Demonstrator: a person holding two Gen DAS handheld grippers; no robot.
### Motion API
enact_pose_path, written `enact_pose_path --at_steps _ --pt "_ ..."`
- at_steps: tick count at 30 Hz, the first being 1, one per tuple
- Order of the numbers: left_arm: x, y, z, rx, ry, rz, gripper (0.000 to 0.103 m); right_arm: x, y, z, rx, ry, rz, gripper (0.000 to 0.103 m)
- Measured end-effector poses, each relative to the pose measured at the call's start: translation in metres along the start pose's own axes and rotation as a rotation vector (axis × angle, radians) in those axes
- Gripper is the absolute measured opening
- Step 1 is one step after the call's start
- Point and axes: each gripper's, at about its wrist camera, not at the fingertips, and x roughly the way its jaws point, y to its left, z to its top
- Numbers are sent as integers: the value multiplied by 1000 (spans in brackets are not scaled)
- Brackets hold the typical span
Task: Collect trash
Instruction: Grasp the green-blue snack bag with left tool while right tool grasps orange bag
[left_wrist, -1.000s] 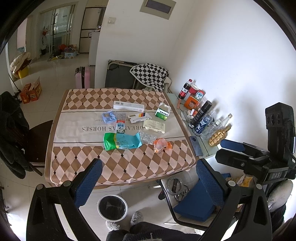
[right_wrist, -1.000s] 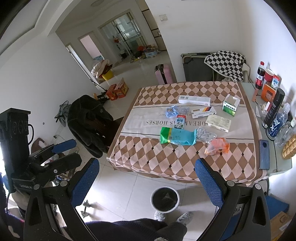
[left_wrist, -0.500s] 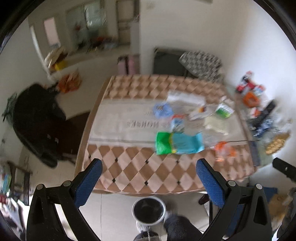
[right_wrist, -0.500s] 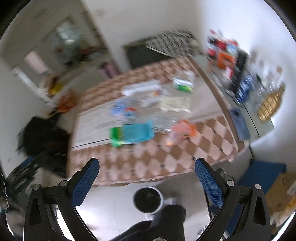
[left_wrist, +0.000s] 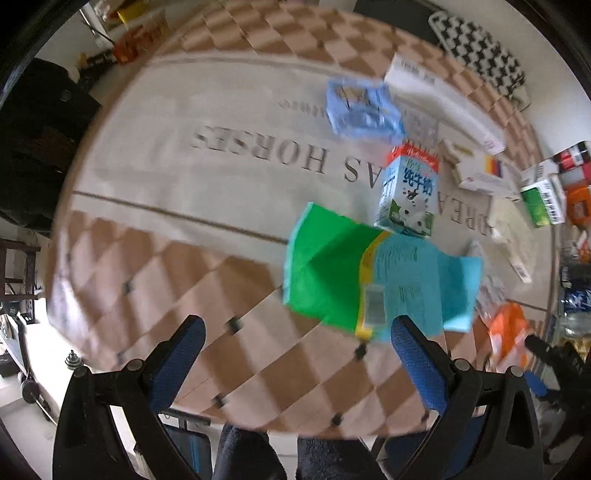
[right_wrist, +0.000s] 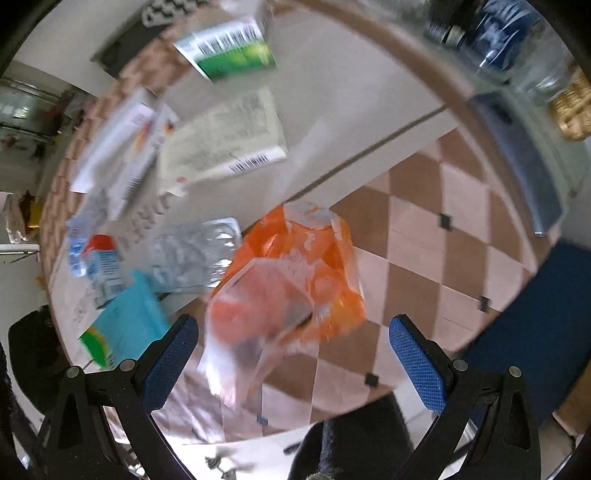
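A green and blue flat packet (left_wrist: 373, 275) lies on the checked tablecloth (left_wrist: 166, 258), just ahead of my open left gripper (left_wrist: 295, 347), nearer its right finger. Behind the packet stands a small milk carton (left_wrist: 410, 195), with a light blue wrapper (left_wrist: 362, 107) farther back. My right gripper (right_wrist: 291, 350) is open too, low over a crumpled orange and clear plastic bag (right_wrist: 291, 288) that lies between and ahead of its fingers. The same bag (left_wrist: 508, 334) shows at the right of the left wrist view. Both views are motion-blurred.
More litter lies behind the bag: a clear blister pack (right_wrist: 192, 254), a flat white box (right_wrist: 225, 140) and a green and white box (right_wrist: 232, 48). A phone (right_wrist: 521, 162) and bottles (right_wrist: 517, 44) stand beyond the table's right edge. A dark chair (left_wrist: 33, 140) sits left.
Both grippers have swung from high above the floor down close over the table. The left now faces the green and blue packet, the right the orange bag. The bin has left view.
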Motion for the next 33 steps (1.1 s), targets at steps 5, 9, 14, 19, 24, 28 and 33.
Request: enact_pose_path --at_steps 5,9,14,19,24,28,33 --pt "31 -19 13 -21 52 -3 70 36 7 13 -12 89 16 96" --pt "24 -30 10 -12 19 -12 35 49 11 16 -31 128 5 54" --pt "0 -38 0 23 -39 22 8 43 13 10 -84 113 18 39" --pt "-34 -42 -17 72 -107 49 0 26 22 -5 -132 100 44 35" --pt "-58 -20 -24 33 -175 -40 0 8 27 -16 -139 49 66 34" --pt "-28 -4 -19 -85 -149 -182 2 3 24 -7 -92 -13 64 35" --pt "17 11 -38 -246 -54 -350 3 1 21 11 -64 -65 32 35"
